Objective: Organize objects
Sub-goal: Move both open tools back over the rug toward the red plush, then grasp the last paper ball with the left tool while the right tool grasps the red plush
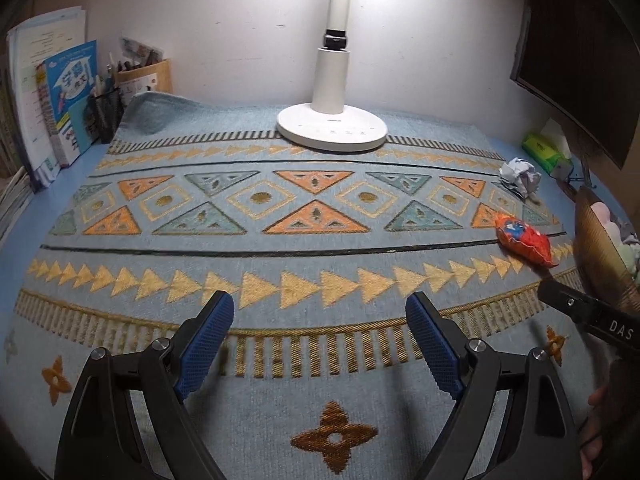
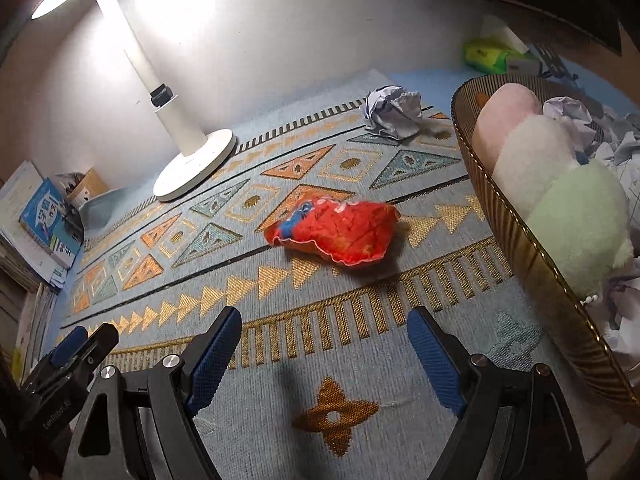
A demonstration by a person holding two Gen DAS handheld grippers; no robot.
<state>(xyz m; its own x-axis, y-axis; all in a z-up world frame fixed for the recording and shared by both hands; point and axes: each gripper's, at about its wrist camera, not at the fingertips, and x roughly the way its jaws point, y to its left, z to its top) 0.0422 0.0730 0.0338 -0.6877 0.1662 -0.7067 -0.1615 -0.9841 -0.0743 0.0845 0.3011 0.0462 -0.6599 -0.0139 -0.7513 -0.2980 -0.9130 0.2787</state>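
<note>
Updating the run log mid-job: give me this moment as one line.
left claw: open, empty | right claw: open, empty | red snack bag: on mat | crumpled paper: on mat | basket: holds plush toys, paper

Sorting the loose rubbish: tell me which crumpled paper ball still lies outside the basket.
The crumpled paper ball on the patterned rug, behind the red snack packet; the others lie inside the basket.

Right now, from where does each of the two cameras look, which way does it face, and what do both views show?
Left wrist: sits on the open left gripper, faces the white desk lamp and wall; the right gripper shows at its edge.
Right wrist: sits on the open right gripper, faces the crumpled red snack bag beside the brown ribbed basket.
Shared: lamp, bag, crumpled white paper ball, blue patterned rug.
</note>
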